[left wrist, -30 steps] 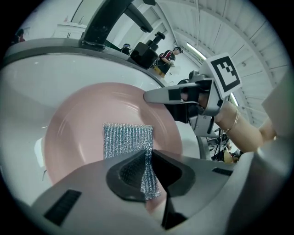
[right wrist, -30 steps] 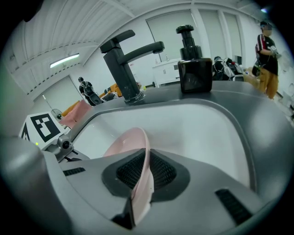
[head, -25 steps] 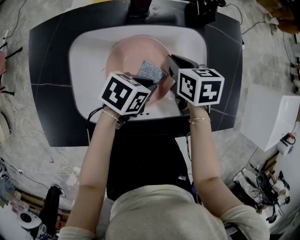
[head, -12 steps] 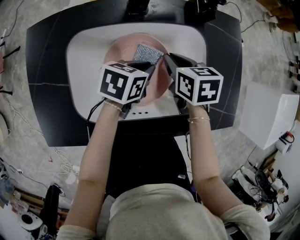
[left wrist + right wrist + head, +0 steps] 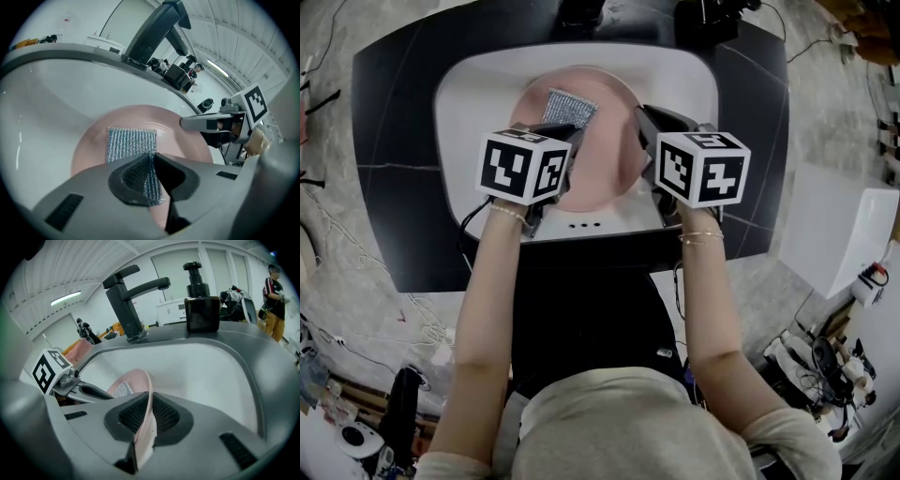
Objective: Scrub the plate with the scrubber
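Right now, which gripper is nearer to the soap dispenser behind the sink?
Right. The right gripper clamps the plate by its rim on the soap dispenser side of the sink; the left gripper, shut on the scrubber, sits across the plate, farther off.

Bright even indoor light, soft shadows; gripper views fisheye w/ dark vignette, near jaws blurred.
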Demonstrator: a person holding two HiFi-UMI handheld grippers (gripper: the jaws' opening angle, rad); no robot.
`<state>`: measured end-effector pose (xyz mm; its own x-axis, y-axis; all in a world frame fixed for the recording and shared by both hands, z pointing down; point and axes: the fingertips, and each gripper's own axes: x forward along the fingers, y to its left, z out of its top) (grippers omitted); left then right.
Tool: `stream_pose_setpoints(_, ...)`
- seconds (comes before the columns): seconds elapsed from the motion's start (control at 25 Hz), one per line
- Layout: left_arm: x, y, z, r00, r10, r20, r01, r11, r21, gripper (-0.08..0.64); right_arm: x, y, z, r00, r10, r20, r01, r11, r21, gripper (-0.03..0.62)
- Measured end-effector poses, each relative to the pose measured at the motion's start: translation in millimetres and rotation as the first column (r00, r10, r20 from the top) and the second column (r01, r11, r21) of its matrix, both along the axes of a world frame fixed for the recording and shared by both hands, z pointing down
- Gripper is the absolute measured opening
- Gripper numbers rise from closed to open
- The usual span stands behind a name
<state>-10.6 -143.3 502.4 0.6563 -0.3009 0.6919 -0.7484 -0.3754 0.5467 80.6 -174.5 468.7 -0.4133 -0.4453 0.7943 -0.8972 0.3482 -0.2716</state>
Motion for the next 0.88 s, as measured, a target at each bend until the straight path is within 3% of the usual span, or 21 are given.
stream_pose_setpoints(0.24,1.1,15.7,2.9,0.998,0.065,0.020,-0.064,0.997,-0.035,0.058,1.8,-0.5,3.8,1.000,0.009,0.001,-0.009,1.000,-0.007,0.035)
stream_pose_setpoints(0.48,17.3,30.1,-4.5,0.993,0.116,-0.022,-0.116,0.993,-0.035,0.057,2.9,1.6,6.3,1.000,0.012,0.005,-0.012,1.000,-0.018,0.035)
stream_pose_setpoints(0.64,27.9,25.6,-9.6,0.992,0.113,-0.059,-0.114,0.993,-0.014,0.057,3.7,1.8,7.1,1.000,0.014,0.005,-0.014,1.000,-0.019,0.035)
stream_pose_setpoints(0.88,23.5,15.3,-11.5,0.995,0.085,-0.053,-0.085,0.996,0.007,0.057,5.3,1.0,10.1,1.000,0.018,-0.007,-0.018,1.000,-0.013,0.032)
